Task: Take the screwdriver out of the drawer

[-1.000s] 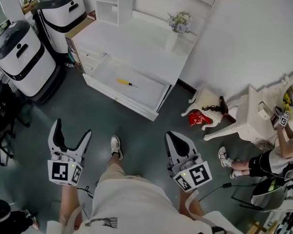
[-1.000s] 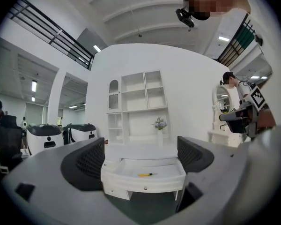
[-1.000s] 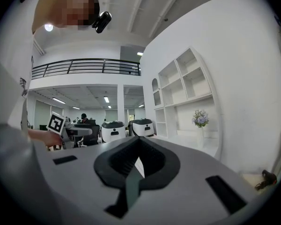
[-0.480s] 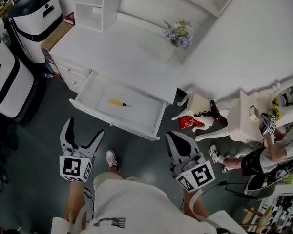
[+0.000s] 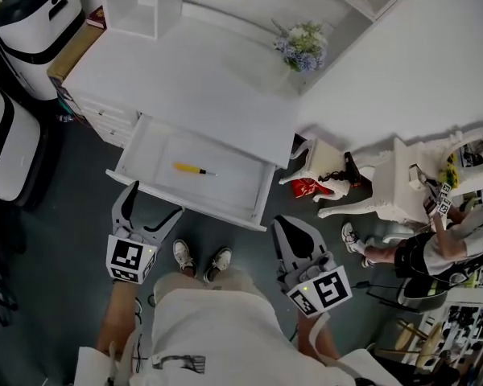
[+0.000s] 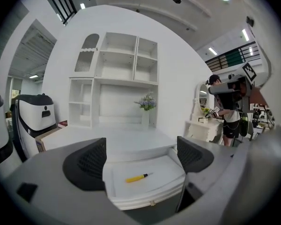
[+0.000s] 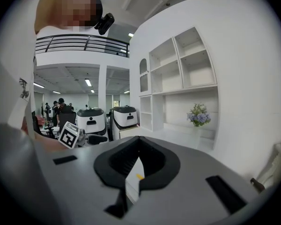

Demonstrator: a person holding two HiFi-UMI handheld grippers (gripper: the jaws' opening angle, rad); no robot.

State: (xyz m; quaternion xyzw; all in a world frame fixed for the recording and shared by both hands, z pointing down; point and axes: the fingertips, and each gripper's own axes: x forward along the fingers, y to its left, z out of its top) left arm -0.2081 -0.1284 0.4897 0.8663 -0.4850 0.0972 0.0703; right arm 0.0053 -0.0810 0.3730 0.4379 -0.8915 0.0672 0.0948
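Observation:
A yellow-handled screwdriver (image 5: 191,168) lies flat in the open white drawer (image 5: 233,195) of a white desk; the left gripper view shows the screwdriver (image 6: 136,177) between the jaws' sightline, still some way off. My left gripper (image 5: 153,201) is open and empty, just short of the drawer's front left corner. My right gripper (image 5: 288,225) is shut and empty, to the right of the drawer and below it. In the right gripper view only a sliver of yellow screwdriver (image 7: 138,176) shows under the closed pads (image 7: 154,159).
On the desk top (image 5: 185,79) stands a vase of flowers (image 5: 302,43). White and black machines (image 5: 32,10) stand at the left. At the right are a small white table (image 5: 402,183), a red thing on the floor (image 5: 304,187) and a seated person (image 5: 435,244).
The view has closed in on the desk, so the drawer sits nearer and lower in frame. My left gripper has moved up to the drawer's front; the right gripper has barely shifted.

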